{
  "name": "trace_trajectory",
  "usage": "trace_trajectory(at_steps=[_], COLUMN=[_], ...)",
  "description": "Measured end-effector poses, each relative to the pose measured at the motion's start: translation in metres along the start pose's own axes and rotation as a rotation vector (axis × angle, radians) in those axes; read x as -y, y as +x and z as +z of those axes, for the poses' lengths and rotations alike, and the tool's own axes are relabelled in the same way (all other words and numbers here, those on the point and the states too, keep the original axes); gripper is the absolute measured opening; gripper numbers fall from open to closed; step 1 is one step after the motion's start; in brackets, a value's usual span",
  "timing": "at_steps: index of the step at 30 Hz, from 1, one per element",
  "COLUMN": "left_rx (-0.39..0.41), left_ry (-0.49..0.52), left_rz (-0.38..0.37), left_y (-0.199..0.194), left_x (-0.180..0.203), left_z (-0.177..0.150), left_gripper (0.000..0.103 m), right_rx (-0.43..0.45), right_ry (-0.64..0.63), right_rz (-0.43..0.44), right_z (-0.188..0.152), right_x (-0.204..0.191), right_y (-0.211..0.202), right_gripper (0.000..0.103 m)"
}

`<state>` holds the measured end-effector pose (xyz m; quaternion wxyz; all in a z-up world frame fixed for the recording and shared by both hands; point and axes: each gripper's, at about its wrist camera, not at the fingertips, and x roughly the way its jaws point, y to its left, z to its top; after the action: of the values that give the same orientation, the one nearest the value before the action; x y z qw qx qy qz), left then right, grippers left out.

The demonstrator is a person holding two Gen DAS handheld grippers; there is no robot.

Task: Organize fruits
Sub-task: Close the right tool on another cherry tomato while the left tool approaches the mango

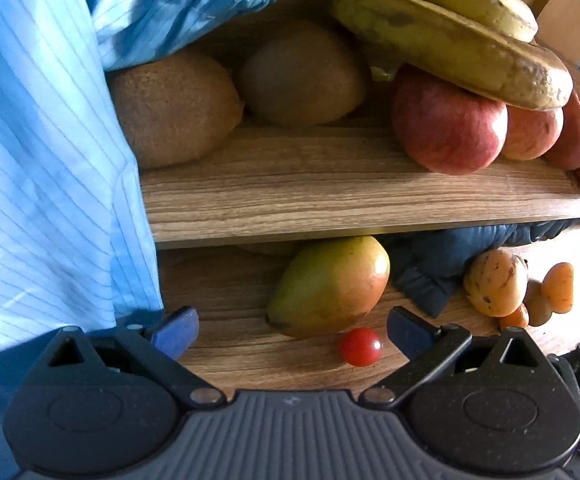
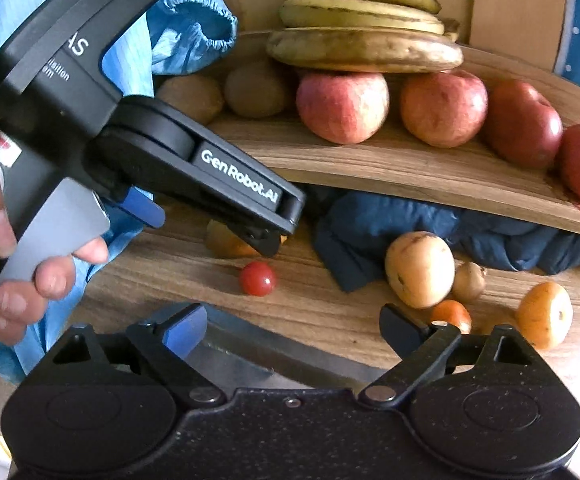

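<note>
Item: small red cherry tomato, round and without a long axis, lying loose on the lower wooden board just in front of a green-and-red mango. Left gripper: jaws wide, nothing held; the tomato sat inside the gap, nearer the dark finger at frame right, and no pad touched it. In the right wrist view the same tool's tips hung just above and behind the tomato, pointing steeply down. Right gripper: jaws wide and empty, standing farther back at the board's near edge (so the left hand was judged the nearer of the two). Upper shelf: two kiwifruit, a row of red apples, bananas stacked over the apples. Lower board, right portion: a yellow-brown speckled fruit, small orange fruits, a dark blue cloth bunched beneath the shelf. A blue striped sleeve filled the left of the left wrist view. Judgement: the coming move appeared to call for a short drop and a slight shift toward frame right to centre the tomato before closing; being round and smooth, it could roll away.
</note>
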<state>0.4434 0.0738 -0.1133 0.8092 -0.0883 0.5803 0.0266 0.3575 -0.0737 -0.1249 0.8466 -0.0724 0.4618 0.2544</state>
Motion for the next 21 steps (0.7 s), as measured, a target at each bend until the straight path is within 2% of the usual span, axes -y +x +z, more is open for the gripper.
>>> trace_trajectory(at_steps=[7,17,21], left_rx=[0.001,0.008,0.01], left_ry=[-0.018,-0.04,-0.048], left_rz=[-0.036,-0.066,-0.077], left_y=[0.007,0.005,0.005], left_x=[-0.008,-0.024,-0.027], left_z=[0.005,0.002,0.002], left_gripper=[0.1,0.087,0.083], right_rx=[-0.018,-0.042,-0.049], right_ry=[0.002,0.003,0.019], right_rz=[0.023,0.042,0.051], right_z=[0.01,0.015,0.013], right_x=[-0.003,-0.008,-0.005], right_y=[0.016,0.028,0.031], right_gripper=[0.088,0.076,0.065])
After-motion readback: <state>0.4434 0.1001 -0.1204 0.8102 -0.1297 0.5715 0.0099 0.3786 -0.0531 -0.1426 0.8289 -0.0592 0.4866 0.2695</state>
